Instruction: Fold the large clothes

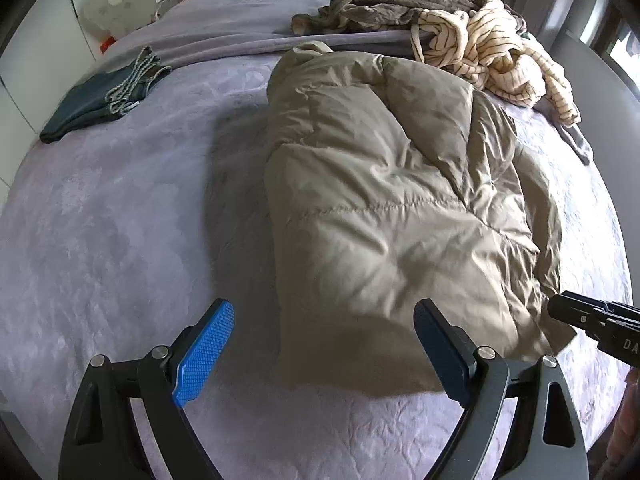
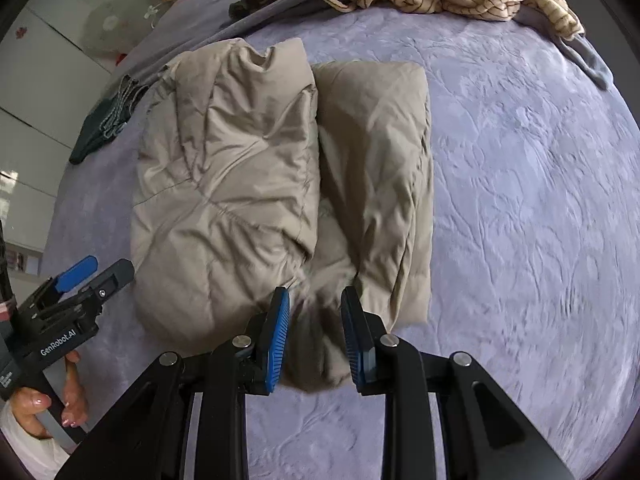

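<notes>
Puffy beige jacket [image 2: 256, 184] folded near bed [image 2: 520, 200] front edge. Left tool [image 1: 324, 344] wide open, empty. Right tool [image 2: 316, 340] half-closed around hem, grip unclear: could slip, unfolding springy layers.

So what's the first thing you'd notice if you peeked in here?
The big puffy tan jacket, folded in the middle of the purple bed. Next, the blue-padded right gripper at the jacket's near edge, with tan fabric between its pads. Behind, a striped cream garment lies heaped at the far side.
</notes>
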The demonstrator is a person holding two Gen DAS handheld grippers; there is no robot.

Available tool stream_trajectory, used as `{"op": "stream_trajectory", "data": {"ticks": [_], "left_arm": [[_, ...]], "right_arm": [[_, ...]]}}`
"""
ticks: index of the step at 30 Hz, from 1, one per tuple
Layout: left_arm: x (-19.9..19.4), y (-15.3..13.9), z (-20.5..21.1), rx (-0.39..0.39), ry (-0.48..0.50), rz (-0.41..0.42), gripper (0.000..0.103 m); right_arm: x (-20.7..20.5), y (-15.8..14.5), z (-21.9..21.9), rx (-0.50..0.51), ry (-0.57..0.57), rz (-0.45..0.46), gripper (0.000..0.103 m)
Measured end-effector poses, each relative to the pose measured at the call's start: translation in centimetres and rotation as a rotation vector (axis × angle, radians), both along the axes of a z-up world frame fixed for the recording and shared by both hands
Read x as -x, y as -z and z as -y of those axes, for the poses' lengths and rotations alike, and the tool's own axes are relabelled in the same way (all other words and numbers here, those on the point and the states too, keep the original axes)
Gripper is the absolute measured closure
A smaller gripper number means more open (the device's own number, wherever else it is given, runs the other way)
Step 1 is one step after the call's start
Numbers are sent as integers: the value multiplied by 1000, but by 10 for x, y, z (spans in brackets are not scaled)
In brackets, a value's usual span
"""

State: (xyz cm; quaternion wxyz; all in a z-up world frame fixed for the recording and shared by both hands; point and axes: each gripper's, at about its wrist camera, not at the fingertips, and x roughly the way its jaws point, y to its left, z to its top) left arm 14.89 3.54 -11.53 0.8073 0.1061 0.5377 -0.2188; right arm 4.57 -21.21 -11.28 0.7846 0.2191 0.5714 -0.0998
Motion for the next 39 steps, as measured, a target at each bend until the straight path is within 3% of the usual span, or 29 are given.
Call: {"op": "stream_trajectory", "data": {"ticks": [3,5,7,15,20,30,39], "left_arm": [[6,-7,-11,10,-8,-4,10],[10,-14,-21,21,-14,-1,10],[13,-20,-29,15,-12,10,0],[28,-48,-52,-13,-28,58,0],[39,-74,-57,-13,-58,123,0],[58,-106,-53,-30,-81,197,0],[67,-114,-52,-40,-97,211,0]], "right_arm": [[6,-6,-11,-3,15,5,71],[10,-12,-19,4,30,10,63],[15,-19,-26,16,48,22,59],[32,-58,-50,125,112,75,45],[35,-84,-57,238,103,116,21],[43,-119,-56,345,102,197,19],[46,-122,-53,342,110,208,18]]}}
